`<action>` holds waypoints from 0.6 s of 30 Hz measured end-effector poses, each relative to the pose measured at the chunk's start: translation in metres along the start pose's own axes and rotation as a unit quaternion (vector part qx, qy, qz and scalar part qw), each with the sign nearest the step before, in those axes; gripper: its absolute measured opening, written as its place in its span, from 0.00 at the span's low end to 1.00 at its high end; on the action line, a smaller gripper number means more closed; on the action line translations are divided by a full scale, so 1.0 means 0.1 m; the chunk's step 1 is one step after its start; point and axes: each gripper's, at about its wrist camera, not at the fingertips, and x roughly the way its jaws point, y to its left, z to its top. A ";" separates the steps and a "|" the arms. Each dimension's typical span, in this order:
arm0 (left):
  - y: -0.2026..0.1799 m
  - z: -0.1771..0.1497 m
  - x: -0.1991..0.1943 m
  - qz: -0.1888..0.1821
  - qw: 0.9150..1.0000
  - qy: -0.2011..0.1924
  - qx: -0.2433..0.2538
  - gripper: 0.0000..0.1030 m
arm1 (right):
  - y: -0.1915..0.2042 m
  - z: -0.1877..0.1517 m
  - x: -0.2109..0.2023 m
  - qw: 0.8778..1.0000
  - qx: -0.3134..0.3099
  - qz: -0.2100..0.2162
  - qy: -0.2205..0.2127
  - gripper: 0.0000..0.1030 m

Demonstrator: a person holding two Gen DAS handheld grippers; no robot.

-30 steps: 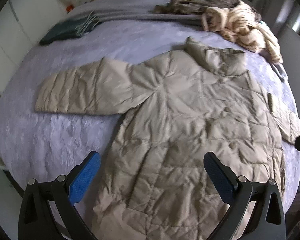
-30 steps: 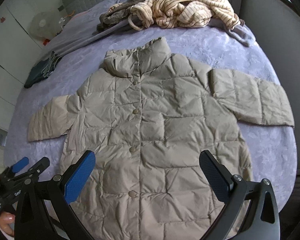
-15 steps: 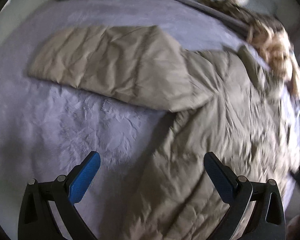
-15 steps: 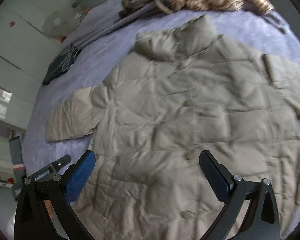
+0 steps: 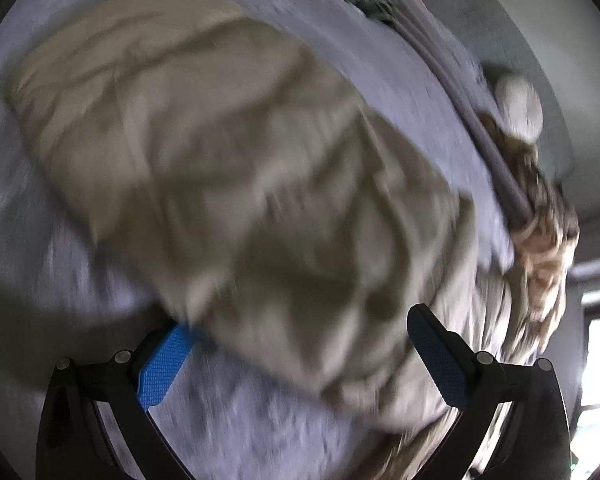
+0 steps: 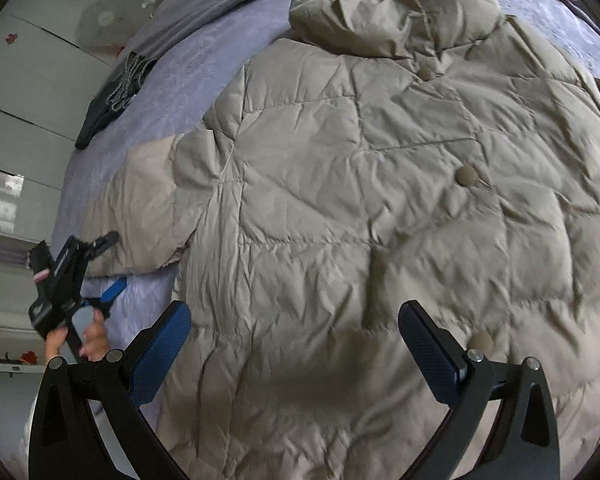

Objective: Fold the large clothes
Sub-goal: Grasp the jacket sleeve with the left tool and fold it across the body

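Note:
A beige quilted puffer coat point(image 6: 380, 200) lies flat, front up and buttoned, on a lilac bed point(image 6: 188, 64). Its left sleeve point(image 5: 228, 168) fills the blurred left wrist view. My left gripper point(image 5: 300, 344) is open, with the sleeve's lower edge between its fingers; one blue pad point(image 5: 164, 364) lies under the fabric edge. It also shows in the right wrist view point(image 6: 108, 264) at the sleeve's cuff. My right gripper point(image 6: 296, 352) is open and empty, just above the coat's body near its left side.
A dark green folded garment point(image 6: 112, 96) lies at the bed's far left. A heap of striped and brown clothes point(image 5: 540, 240) and a white pillow point(image 5: 516, 108) lie at the head of the bed. White cupboards point(image 6: 20, 80) stand left of the bed.
My left gripper has swung left and down to the coat's left sleeve, which now lies between its fingers. My right gripper has moved closer over the coat's body. Both stay open.

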 end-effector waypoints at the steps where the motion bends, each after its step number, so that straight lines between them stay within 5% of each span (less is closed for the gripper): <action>1: 0.03 0.08 0.00 -0.003 1.000 -0.008 -0.007 1.00 | 0.01 0.03 0.04 1.000 -0.001 0.002 -0.001 1.00; 5: 0.08 0.39 0.01 0.008 0.999 -0.044 -0.013 0.99 | 0.08 0.13 0.13 1.000 -0.010 0.010 -0.011 1.00; 6: 0.07 0.44 0.01 0.013 0.999 -0.051 -0.011 0.92 | 0.09 0.16 0.15 1.000 -0.011 0.012 -0.014 1.00; 7: 0.07 0.49 0.01 0.020 0.998 -0.061 -0.008 0.81 | 0.12 0.19 0.17 1.000 -0.013 0.013 -0.016 1.00; 8: 0.07 0.52 0.01 0.026 0.998 -0.061 -0.004 0.51 | 0.14 0.22 0.20 1.000 -0.015 0.015 -0.018 1.00; 10: 0.10 0.57 0.00 0.008 0.999 -0.053 -0.005 0.10 | 0.20 0.28 0.24 0.999 -0.019 0.018 -0.021 1.00; 12: 0.14 0.59 -0.15 -0.012 0.998 -0.061 -0.013 0.08 | 0.25 0.34 0.28 0.999 -0.018 0.023 -0.027 0.98; 14: 0.14 0.59 -0.40 -0.010 0.996 -0.084 0.007 0.08 | 0.30 0.40 0.31 0.999 -0.013 0.036 -0.033 0.79; 16: 0.03 0.55 -0.59 -0.018 0.995 -0.098 0.022 0.08 | 0.34 0.46 0.40 0.999 -0.002 0.047 -0.025 0.15; 18: -0.10 0.52 -0.80 -0.029 0.992 -0.110 0.050 0.08 | 0.37 0.52 0.57 0.997 0.021 0.070 -0.010 0.10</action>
